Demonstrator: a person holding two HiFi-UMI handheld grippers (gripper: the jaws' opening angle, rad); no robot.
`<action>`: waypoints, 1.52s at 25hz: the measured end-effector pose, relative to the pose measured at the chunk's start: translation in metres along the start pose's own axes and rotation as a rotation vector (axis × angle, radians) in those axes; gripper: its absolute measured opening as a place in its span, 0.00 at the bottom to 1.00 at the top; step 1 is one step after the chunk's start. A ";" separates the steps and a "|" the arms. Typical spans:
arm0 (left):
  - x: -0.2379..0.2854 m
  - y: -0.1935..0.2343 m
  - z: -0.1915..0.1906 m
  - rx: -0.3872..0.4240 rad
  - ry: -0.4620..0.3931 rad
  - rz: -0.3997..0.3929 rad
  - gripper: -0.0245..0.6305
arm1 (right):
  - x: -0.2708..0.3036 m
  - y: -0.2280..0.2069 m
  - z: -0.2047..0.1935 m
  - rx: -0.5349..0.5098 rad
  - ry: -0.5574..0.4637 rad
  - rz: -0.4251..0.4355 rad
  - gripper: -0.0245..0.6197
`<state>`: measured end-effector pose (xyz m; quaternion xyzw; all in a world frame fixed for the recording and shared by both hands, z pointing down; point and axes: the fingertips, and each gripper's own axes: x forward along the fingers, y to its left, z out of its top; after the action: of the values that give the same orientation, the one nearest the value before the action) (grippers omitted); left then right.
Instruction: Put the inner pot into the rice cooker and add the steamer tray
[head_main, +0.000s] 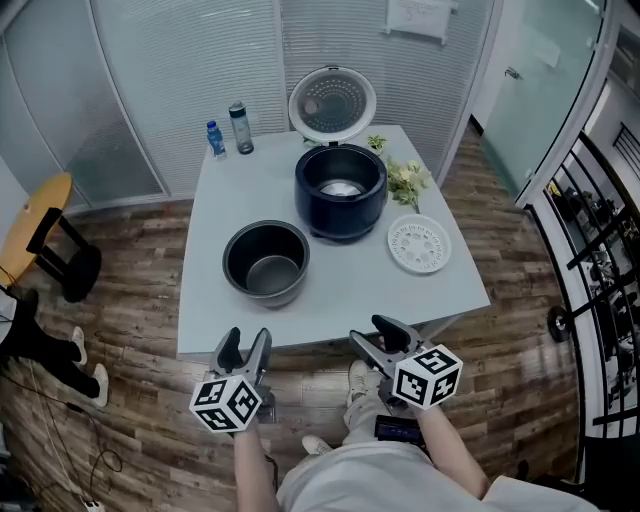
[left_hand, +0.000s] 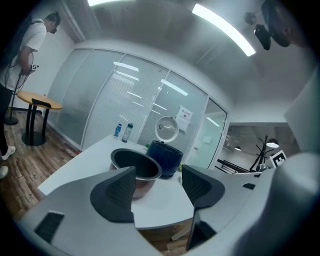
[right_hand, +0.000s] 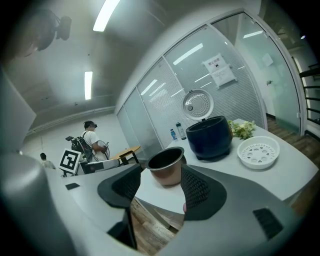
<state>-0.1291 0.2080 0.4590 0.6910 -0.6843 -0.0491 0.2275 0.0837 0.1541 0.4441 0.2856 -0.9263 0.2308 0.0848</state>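
Grey inner pot (head_main: 267, 262) and white steamer tray (head_main: 419, 244) are sitting on the table (head_main: 250, 180), flanking the rice cooker (head_main: 340, 190). Left gripper (head_main: 247, 345) and right gripper (head_main: 375, 335) are hovering, jaws spread, gripping nothing.

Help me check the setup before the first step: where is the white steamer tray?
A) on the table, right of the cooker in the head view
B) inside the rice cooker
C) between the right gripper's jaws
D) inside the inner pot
A: the steamer tray lies flat on the table beside the rice cooker, apart from the inner pot.
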 end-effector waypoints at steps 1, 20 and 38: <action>0.010 0.005 0.001 -0.007 0.002 0.020 0.47 | 0.009 -0.008 0.004 0.005 0.008 0.009 0.43; 0.144 0.098 0.013 -0.138 0.017 0.402 0.47 | 0.193 -0.121 0.055 -0.004 0.240 0.256 0.43; 0.144 0.131 0.003 -0.145 0.081 0.454 0.47 | 0.236 -0.116 0.040 0.031 0.295 0.279 0.42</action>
<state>-0.2426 0.0729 0.5416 0.5028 -0.8071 -0.0181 0.3091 -0.0455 -0.0651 0.5208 0.1187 -0.9308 0.2938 0.1823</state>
